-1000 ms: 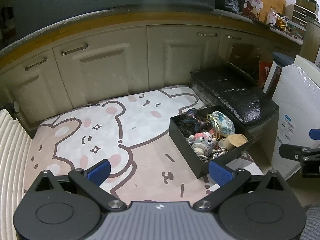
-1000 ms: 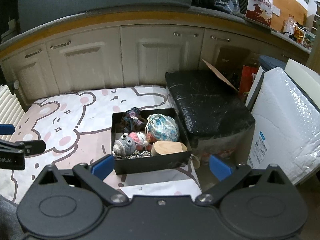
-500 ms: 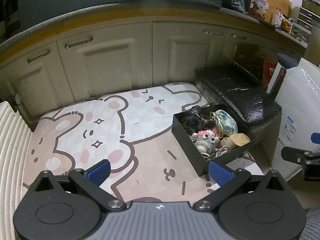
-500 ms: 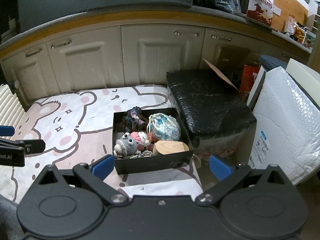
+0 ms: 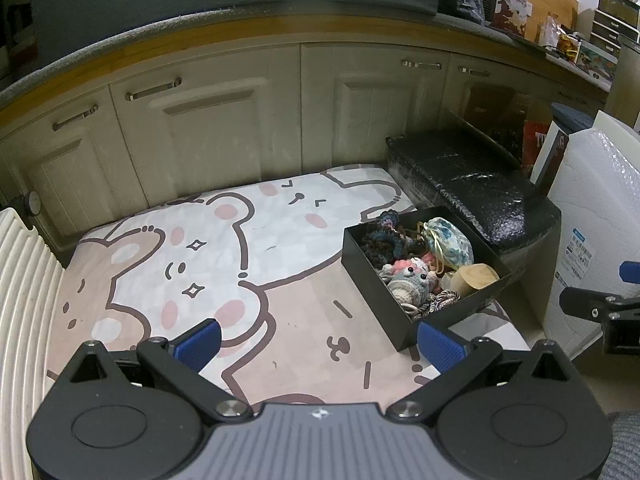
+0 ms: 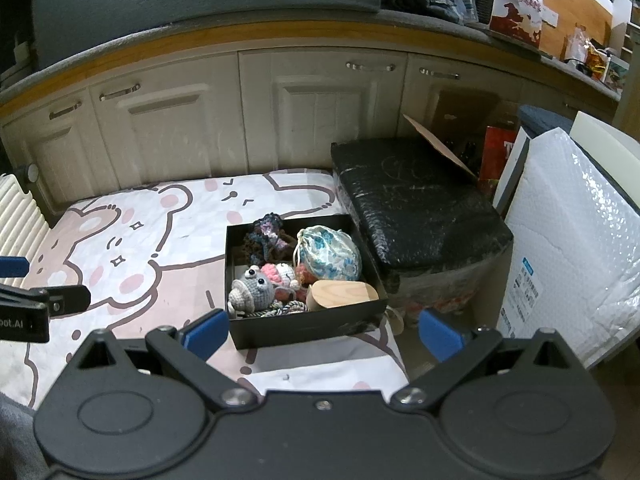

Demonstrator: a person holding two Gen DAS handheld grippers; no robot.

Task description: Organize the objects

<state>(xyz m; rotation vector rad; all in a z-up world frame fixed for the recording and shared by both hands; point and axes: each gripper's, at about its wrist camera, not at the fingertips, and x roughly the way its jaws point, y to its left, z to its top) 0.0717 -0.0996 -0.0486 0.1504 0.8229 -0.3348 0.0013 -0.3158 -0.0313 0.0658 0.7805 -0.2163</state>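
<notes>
A black open box (image 5: 368, 276) (image 6: 304, 330) sits on the right part of a bear-print mat (image 5: 224, 264) (image 6: 132, 240). It holds a dark crochet piece (image 6: 266, 236), a blue floral pouch (image 6: 330, 258), a grey crochet toy (image 6: 256, 286), a pink crochet toy (image 6: 280, 272), a wooden block (image 6: 344, 294) and a cord. My left gripper (image 5: 318, 344) is open and empty, above the mat, left of the box. My right gripper (image 6: 322, 330) is open and empty, just in front of the box.
A black wrapped bundle (image 6: 416, 208) lies right of the box. A white bubble-wrapped panel (image 6: 576, 240) leans at the far right. Cream cabinet doors (image 5: 224, 120) stand behind the mat. A white ribbed radiator (image 5: 20, 300) is at the left.
Both grippers have drawn back and risen slightly, so the box looks a little farther away. Both stay open and empty. Nothing in the box has moved.
</notes>
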